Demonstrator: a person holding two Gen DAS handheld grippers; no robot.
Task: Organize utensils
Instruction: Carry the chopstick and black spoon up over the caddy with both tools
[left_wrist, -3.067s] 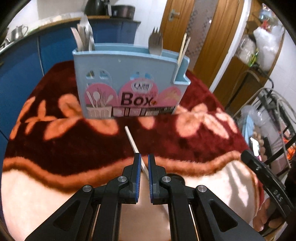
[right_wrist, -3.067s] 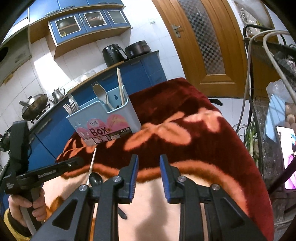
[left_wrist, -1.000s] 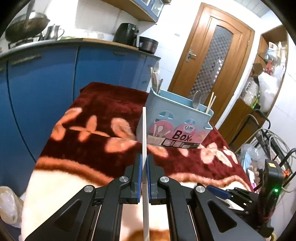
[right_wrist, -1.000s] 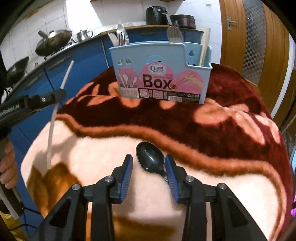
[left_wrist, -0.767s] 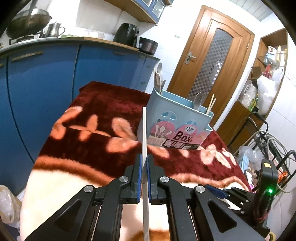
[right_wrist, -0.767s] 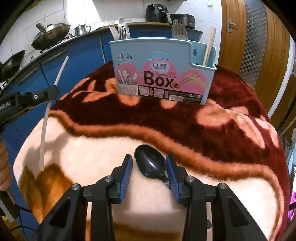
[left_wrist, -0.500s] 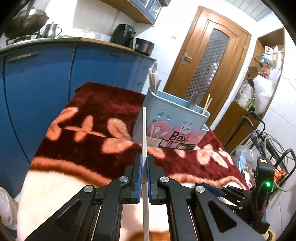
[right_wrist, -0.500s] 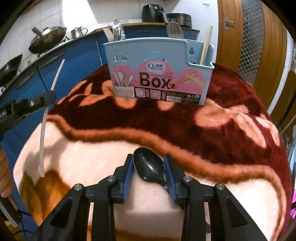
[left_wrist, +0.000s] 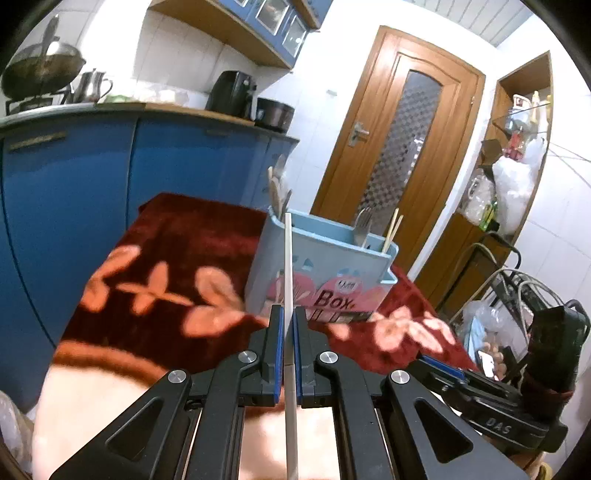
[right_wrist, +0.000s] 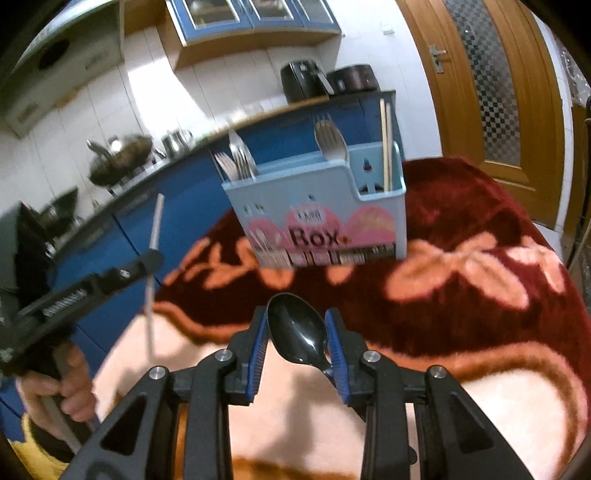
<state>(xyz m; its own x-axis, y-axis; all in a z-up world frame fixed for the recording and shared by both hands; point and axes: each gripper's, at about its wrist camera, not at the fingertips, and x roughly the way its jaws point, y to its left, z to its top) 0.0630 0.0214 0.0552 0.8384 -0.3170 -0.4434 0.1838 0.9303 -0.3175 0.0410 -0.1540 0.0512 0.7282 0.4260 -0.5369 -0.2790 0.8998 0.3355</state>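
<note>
The worktop (right_wrist: 461, 387) lay under a plush red and cream blanket, soft footing for anything set down on it. At its far side stood the light blue utensil box (right_wrist: 317, 218), upright, with forks (right_wrist: 236, 160), a metal spoon (right_wrist: 330, 140) and wooden chopsticks (right_wrist: 386, 144) already sorted into separate compartments.

The left hand-held gripper (left_wrist: 287, 332) was clenched on a white chopstick (left_wrist: 288, 258), held near its middle and standing upright, clear of the blanket, its tip showing in line with the box's near corner. Thin, stiff and light, it would probably pivot in the pads unless pinched firmly, as here.

The right hand-held gripper (right_wrist: 297, 332) had just been closing and now grasped a black spoon (right_wrist: 297, 332) across its bowl, handle trailing back under the right pad; whether it was wholly off the blanket I cannot tell. The spoon looked like glossy plastic: light, rigid, likely slippery. A curved bowl is a poor seat for flat pads, so the neck or handle would give a surer hold.
</note>
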